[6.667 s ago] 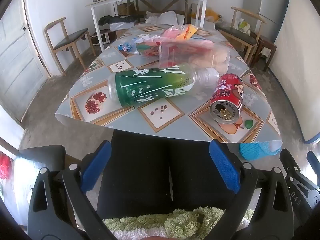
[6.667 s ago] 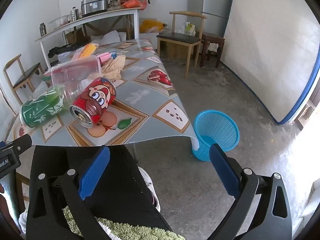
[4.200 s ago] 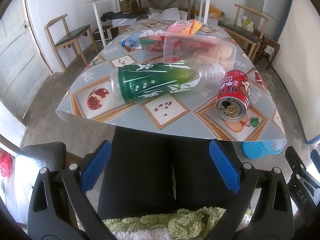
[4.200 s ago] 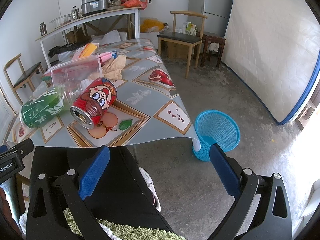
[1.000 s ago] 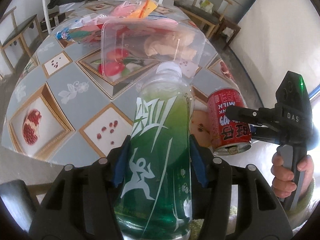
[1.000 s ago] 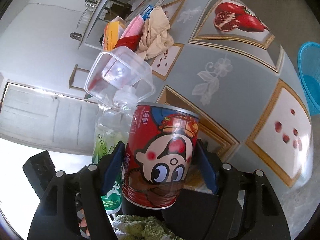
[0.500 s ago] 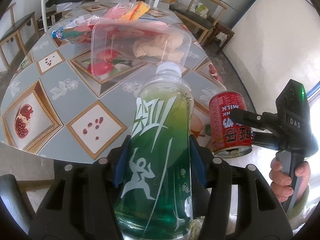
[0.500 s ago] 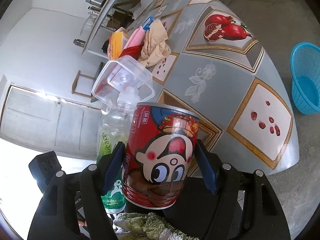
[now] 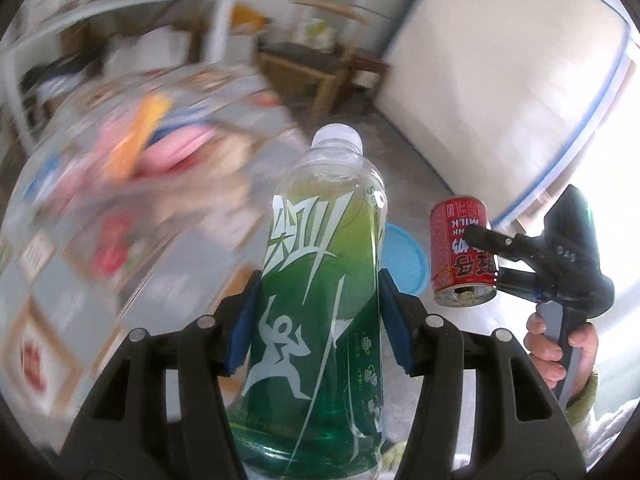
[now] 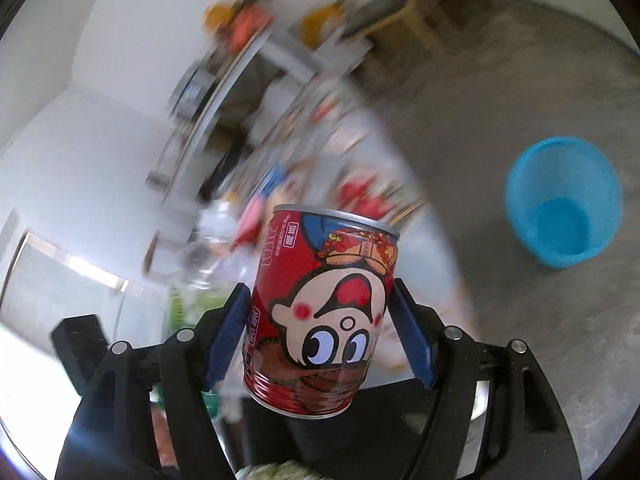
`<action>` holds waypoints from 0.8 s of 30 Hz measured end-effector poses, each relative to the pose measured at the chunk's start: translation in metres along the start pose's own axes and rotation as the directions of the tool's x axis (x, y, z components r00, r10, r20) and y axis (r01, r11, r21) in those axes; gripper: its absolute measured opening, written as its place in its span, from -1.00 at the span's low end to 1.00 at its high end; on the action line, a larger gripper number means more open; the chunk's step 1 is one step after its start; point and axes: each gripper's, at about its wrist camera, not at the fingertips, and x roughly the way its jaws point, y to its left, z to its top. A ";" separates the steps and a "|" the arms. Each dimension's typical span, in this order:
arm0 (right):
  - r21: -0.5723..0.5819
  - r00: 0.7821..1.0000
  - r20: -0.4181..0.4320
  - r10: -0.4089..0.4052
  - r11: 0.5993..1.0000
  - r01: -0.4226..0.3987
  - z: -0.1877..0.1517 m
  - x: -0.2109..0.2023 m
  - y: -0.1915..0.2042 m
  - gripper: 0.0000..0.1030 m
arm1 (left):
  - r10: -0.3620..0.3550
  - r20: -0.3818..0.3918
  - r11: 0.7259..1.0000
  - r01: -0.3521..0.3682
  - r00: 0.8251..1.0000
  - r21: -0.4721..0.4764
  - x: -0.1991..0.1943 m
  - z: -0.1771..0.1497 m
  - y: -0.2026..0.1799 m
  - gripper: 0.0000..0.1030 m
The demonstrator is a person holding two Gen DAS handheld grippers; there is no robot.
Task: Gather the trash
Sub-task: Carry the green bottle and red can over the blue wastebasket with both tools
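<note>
Left gripper (image 9: 320, 316): pressed on the green bottle (image 9: 320, 280), blue pads on its two sides low on the body, cap pointing away. Held low probably so the long bottle would not swing.
Right gripper (image 10: 320, 336): pressed on the red can (image 10: 320, 312), pads on opposite sides of its wall. In the left wrist view the can's opened end faced down.
Where the trash was: both pieces were in the air, clear of the table (image 9: 120, 220).
Bin: a blue basket (image 10: 564, 204) stood on the bare floor, apart from the table's edge, mouth open and looking empty; seemingly the drop point.
Remaining on table: a blurred heap of pink, orange and red wrappers (image 9: 152, 148); details could not be told.
In the way: nothing lay between the can and the basket; the bottle hid part of the basket in the left wrist view.
</note>
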 end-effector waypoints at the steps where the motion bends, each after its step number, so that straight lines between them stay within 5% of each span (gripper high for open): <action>1: 0.030 0.999 0.030 -0.024 0.999 0.024 0.006 -0.011 -0.015 0.33 | -0.023 -0.016 0.999 0.023 1.000 0.028 0.010 0.010 -0.010 0.04; 4: 0.123 0.993 0.074 -0.096 0.989 0.086 0.020 -0.029 -0.060 0.33 | -0.103 -0.122 0.989 0.114 0.987 0.090 0.058 0.047 -0.045 0.04; 7: 0.227 0.983 0.071 -0.171 0.962 0.151 0.033 -0.027 -0.114 0.33 | -0.119 -0.276 0.975 0.165 0.954 0.149 0.126 0.076 -0.083 0.04; 13: 0.381 0.957 -0.045 -0.286 0.881 0.281 0.049 0.027 -0.218 0.33 | -0.021 -0.547 0.974 0.140 0.837 0.178 0.275 0.089 -0.130 0.04; 17: 0.465 0.945 -0.120 -0.303 0.824 0.323 0.052 0.064 -0.274 0.33 | 0.018 -0.686 0.980 0.123 0.728 0.156 0.360 0.080 -0.148 0.05; 19: 0.513 0.944 -0.146 -0.296 0.793 0.328 0.051 0.080 -0.299 0.33 | 0.035 -0.725 0.983 0.107 0.687 0.150 0.396 0.075 -0.152 0.05; 24: 0.628 0.961 -0.185 -0.205 0.727 0.276 0.043 0.108 -0.348 0.34 | 0.086 -0.767 0.994 0.001 0.636 0.112 0.466 0.064 -0.148 0.05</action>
